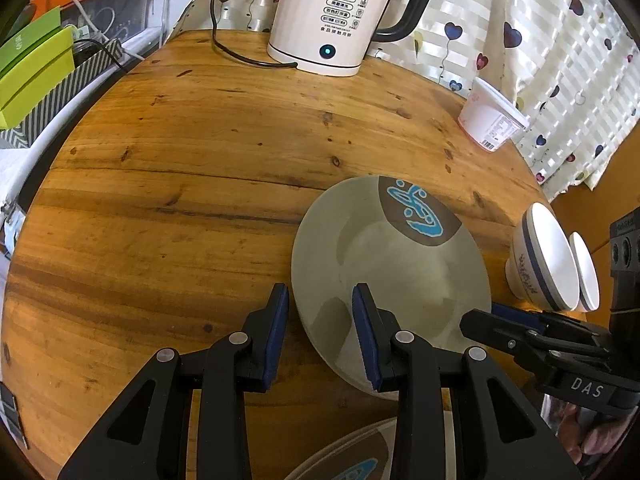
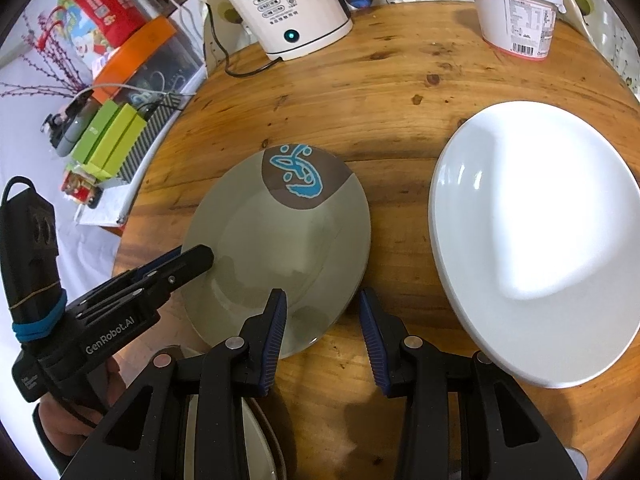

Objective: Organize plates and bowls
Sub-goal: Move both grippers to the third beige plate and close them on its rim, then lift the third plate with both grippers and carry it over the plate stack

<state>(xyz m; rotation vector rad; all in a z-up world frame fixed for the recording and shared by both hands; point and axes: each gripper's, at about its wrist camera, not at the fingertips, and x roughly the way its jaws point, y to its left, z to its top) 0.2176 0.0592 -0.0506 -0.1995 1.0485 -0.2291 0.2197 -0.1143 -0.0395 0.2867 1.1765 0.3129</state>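
Both claws part-open, gripping nothing: left claw and right claw each straddle the grey plate rim. Close evenly, lift level off the bench.

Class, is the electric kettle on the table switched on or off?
On: the electric kettle shows a lit blue-green light near its base.

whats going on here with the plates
A person holds a gripper in each hand over a round wooden table. Both straddle the near rim of a grey plate with a blue design: the left gripper at its left edge, the right gripper at its right edge. Neither looks clamped yet. A big white plate lies to the right, two bowls stand near the table's right edge, and a kettle sits at the back.
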